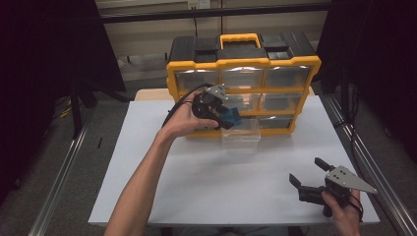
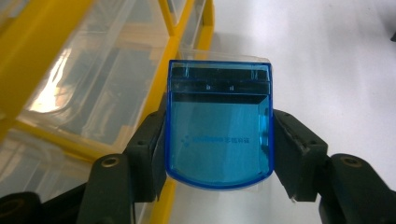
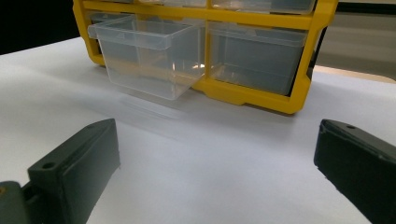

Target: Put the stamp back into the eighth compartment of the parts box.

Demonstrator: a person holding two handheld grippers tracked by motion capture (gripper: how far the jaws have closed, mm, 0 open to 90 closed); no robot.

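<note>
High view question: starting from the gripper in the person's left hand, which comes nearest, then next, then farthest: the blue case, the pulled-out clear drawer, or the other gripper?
1. Blue case: clamped in the left gripper itself.
2. Pulled-out clear drawer: just below it, bottom row of the yellow organizer.
3. Right gripper: far off, near the table's right front corner.

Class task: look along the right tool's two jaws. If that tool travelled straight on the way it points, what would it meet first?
Probably the pulled-out clear drawer of the yellow organizer. The right tool is open and empty, with bare white table ahead; depth is hard to judge.
</note>
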